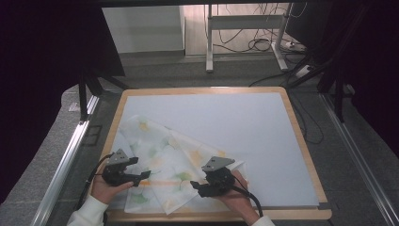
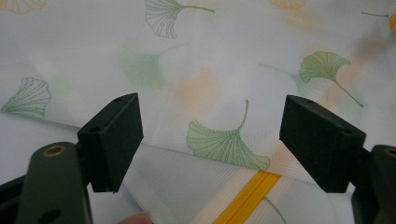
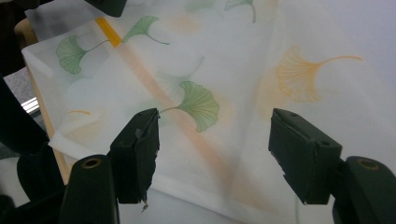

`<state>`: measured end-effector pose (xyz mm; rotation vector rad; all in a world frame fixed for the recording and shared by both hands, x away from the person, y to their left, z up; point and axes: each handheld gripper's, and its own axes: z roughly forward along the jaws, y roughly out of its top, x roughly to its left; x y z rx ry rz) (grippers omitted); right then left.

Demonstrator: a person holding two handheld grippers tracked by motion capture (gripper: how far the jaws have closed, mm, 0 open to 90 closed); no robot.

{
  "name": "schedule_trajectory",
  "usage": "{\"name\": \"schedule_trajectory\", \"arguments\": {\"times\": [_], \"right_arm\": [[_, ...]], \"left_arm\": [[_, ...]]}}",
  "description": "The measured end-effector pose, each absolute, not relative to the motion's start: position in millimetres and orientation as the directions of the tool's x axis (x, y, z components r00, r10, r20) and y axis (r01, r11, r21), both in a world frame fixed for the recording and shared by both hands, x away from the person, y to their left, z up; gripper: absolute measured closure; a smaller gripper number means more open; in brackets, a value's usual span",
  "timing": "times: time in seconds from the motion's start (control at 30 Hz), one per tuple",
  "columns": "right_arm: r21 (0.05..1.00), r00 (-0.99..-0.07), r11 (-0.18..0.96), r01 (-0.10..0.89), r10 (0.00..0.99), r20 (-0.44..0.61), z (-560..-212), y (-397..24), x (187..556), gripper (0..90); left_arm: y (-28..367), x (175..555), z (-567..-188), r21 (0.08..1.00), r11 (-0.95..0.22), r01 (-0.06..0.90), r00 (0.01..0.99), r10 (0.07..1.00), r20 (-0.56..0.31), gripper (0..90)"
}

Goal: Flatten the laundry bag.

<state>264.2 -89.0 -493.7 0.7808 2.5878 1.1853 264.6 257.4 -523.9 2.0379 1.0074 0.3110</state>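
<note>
A thin white cloth (image 1: pixel 164 160) printed with green and orange ginkgo leaves lies folded at the table's near left. An orange stripe (image 2: pixel 247 198) runs across it. My left gripper (image 1: pixel 143 175) hovers at the cloth's left edge, jaws wide apart, nothing between them; the cloth (image 2: pixel 210 93) spreads under its jaws. My right gripper (image 1: pixel 194 188) sits at the cloth's near right part, also open over the printed fabric (image 3: pixel 201 102). Its fingers (image 3: pixel 140 149) stand just above the cloth's hem. A hand holds each gripper.
The white table surface (image 1: pixel 244 127) with its wooden rim (image 1: pixel 301 141) stretches bare to the far and right side. Beyond the far edge stand a desk frame (image 1: pixel 244 28) and cables on the floor. Metal rails (image 1: pixel 66 160) flank the table.
</note>
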Motion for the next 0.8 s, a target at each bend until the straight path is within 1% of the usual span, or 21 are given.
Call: {"name": "schedule_trajectory", "arguments": {"times": [0.47, 0.8], "right_arm": [[0.735, -0.886, 0.584, 0.344, 0.46, 0.049, -496, -50, 255, 33.5], [0.726, -0.897, 0.602, 0.333, 0.439, 0.047, -497, -37, 250, 33.5]], "left_arm": [[258, 262, -526, 0.758, -0.348, 0.552, 0.651, 0.747, -0.131, 21.3], [258, 259, -526, 0.759, -0.348, 0.55, 0.652, 0.748, -0.128, 21.3]]}}
